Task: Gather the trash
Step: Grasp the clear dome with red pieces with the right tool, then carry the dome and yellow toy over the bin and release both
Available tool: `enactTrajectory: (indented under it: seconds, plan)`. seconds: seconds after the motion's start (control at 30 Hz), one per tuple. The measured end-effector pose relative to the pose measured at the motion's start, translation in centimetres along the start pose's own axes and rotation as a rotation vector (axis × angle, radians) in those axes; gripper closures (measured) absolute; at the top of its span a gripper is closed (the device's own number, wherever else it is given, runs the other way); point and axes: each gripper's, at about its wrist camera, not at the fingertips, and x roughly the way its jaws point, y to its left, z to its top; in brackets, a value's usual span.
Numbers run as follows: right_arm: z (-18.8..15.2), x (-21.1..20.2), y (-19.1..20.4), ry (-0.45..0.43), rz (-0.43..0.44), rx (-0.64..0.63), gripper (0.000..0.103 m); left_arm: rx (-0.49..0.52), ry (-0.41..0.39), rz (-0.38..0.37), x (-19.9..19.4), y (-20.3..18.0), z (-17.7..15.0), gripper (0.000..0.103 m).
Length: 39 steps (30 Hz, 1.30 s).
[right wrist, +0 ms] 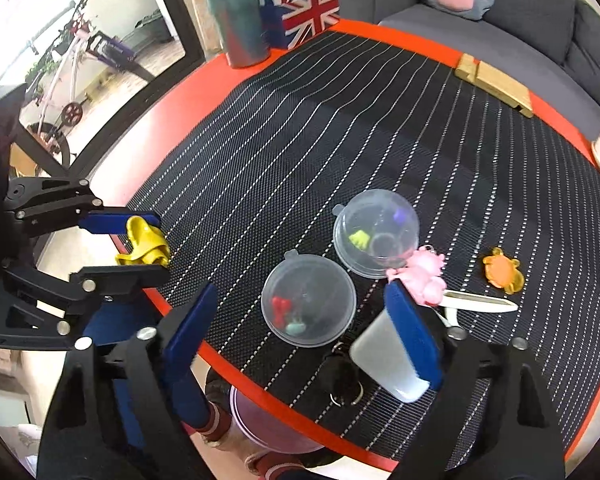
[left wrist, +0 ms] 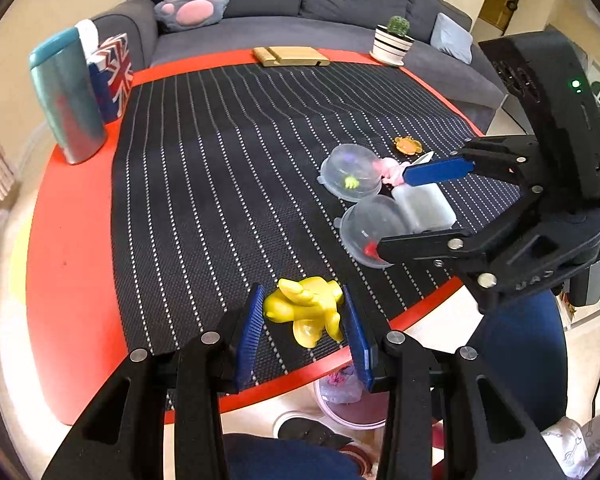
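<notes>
Blue fingers (left wrist: 250, 332) of the left gripper (left wrist: 303, 330) were clamped on a yellow toy (left wrist: 306, 312) above the near edge of the red table (left wrist: 72, 280). Farther along, the right gripper (right wrist: 312, 320) hung with its jaws apart around a clear lidded cup (right wrist: 308, 300). Beyond sat a second cup (right wrist: 376, 236), beside a pink toy (right wrist: 424, 274).

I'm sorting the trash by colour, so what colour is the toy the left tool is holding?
Yellow: the toy shows best in the left wrist view.
</notes>
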Motion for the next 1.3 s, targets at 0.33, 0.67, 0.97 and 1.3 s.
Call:
enactTrajectory:
  seconds: [0.33, 0.67, 0.97, 1.3]
  plan:
    - [0.2, 2.2, 0.6, 0.049, -0.011, -0.015, 0.041, -0.026, -0.003, -0.001, 0.0, 0.6, -0.5, 0.064]
    - [0.3, 2.1, 0.5, 0.035, -0.033, -0.018, 0.051, -0.032, -0.013, -0.005, 0.1, 0.5, -0.6, 0.064]
    - [-0.1, -0.7, 0.2, -0.053, -0.04, 0.008, 0.051, -0.034, -0.051, 0.014, -0.5, 0.0, -0.3, 0.064]
    - [-2.7, -5.6, -0.4, -0.164, -0.062, 0.056, 0.051, -0.009, -0.099, 0.02, -1.8, -2.3, 0.3, 0.064]
